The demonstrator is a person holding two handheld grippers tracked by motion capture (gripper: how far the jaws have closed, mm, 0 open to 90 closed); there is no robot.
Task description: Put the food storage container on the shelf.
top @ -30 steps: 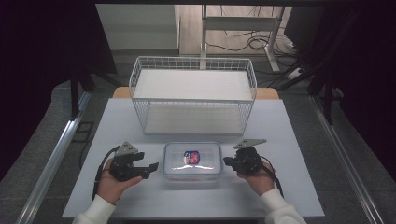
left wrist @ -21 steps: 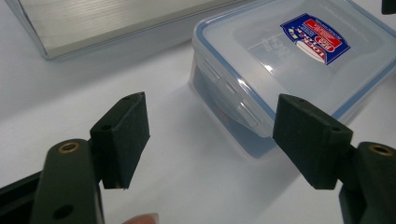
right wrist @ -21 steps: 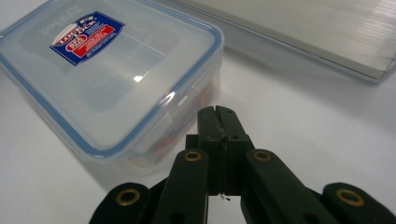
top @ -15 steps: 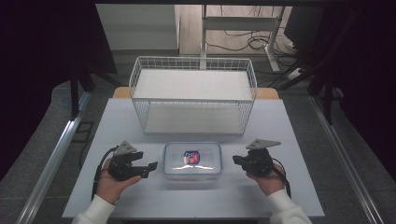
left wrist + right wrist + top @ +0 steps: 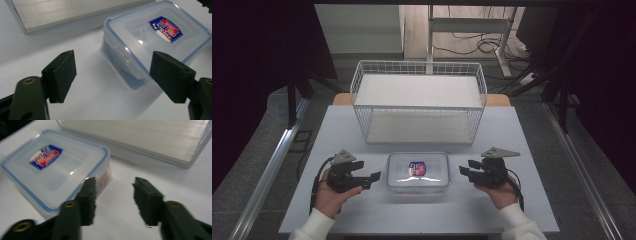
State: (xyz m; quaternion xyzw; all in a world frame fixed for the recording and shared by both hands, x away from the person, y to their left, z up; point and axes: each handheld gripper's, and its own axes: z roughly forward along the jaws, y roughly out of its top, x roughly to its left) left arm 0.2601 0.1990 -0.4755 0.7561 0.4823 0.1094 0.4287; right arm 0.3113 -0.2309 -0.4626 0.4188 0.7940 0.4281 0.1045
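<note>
Clear lidded container (image 5: pixel 418 170) lying flat on the white table (image 5: pixel 362 125), near the front edge, midway between the two hands and just in front of the white wire basket (image 5: pixel 419 102). Long axis running side to side across the table in the high view, parallel to the basket's front wall; lid facing up, blue seal ringing its rim, red-and-blue label (image 5: pixel 417 168) sitting at its middle. Contents showing only as dark shapes through the wall, too unclear to name.

Left gripper (image 5: pixel 373 177) resting just beside the container's left short end, pointing at it. Jaws standing apart, having just been opening further, with nothing pinched between them. In the left gripper view, the container (image 5: pixel 155 42) sitting beyond the pads, one corner reaching toward the gap, one pad (image 5: pixel 61 75) over bare table, no pad pressing the plastic.

Right gripper (image 5: pixel 465 168) sitting near the right short end, a little apart from it, pointing back toward the container. Jaws having just been opening from a closed state, now parted with bare table showing in the gap. In the right gripper view, the container (image 5: pixel 52 167) lying to one side, the nearer pad (image 5: pixel 88 200) overlapping its corner in the picture; contact there impossible to judge.
</note>
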